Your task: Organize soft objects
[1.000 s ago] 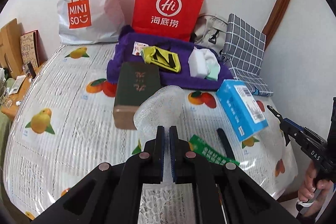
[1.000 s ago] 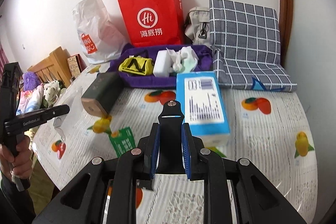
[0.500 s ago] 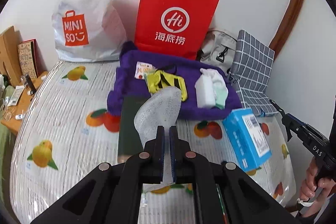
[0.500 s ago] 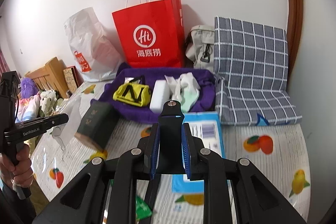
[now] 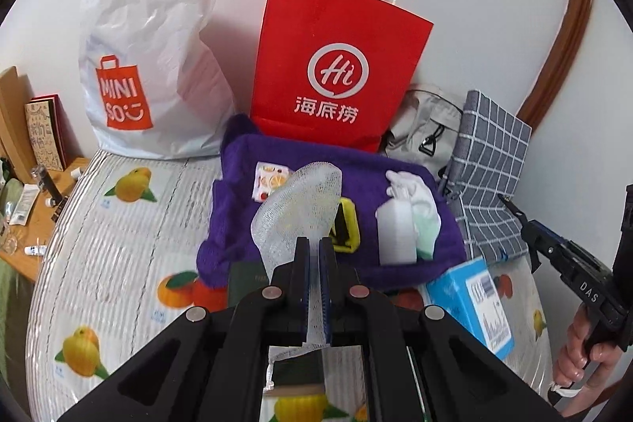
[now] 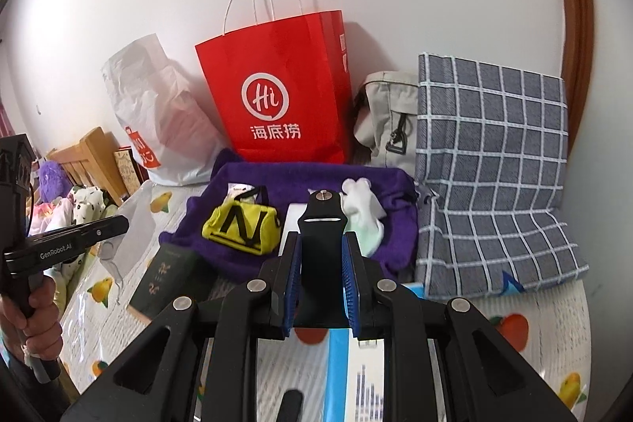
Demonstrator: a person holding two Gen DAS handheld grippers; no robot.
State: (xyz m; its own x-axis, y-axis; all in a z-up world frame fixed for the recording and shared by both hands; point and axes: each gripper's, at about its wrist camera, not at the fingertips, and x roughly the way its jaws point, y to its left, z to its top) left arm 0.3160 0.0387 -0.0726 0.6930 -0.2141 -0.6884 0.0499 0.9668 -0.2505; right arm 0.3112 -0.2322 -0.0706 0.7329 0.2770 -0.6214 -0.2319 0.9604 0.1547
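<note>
My left gripper (image 5: 314,252) is shut on a white foam mesh sleeve (image 5: 296,208) and holds it up over the near edge of a purple towel (image 5: 395,263). On the towel lie a yellow pouch (image 6: 241,228), a white block (image 5: 395,236) and pale socks (image 6: 364,216). My right gripper (image 6: 322,256) is shut on a black watch strap (image 6: 322,220), held above the bed in front of the towel (image 6: 316,176). The left gripper also shows at the left of the right wrist view (image 6: 79,236).
A red paper bag (image 5: 336,74) and a white Miniso bag (image 5: 150,58) stand against the wall behind the towel. A checked cushion (image 6: 494,165) and a grey bag (image 6: 387,113) lie right. A dark green box (image 6: 170,279) and a blue tissue pack (image 5: 470,303) lie on the fruit-print bedsheet (image 5: 118,263).
Both grippers moved forward toward the purple towel. The mesh sleeve rose from the bed and now hangs over the towel's edge; the strap came closer to the towel.
</note>
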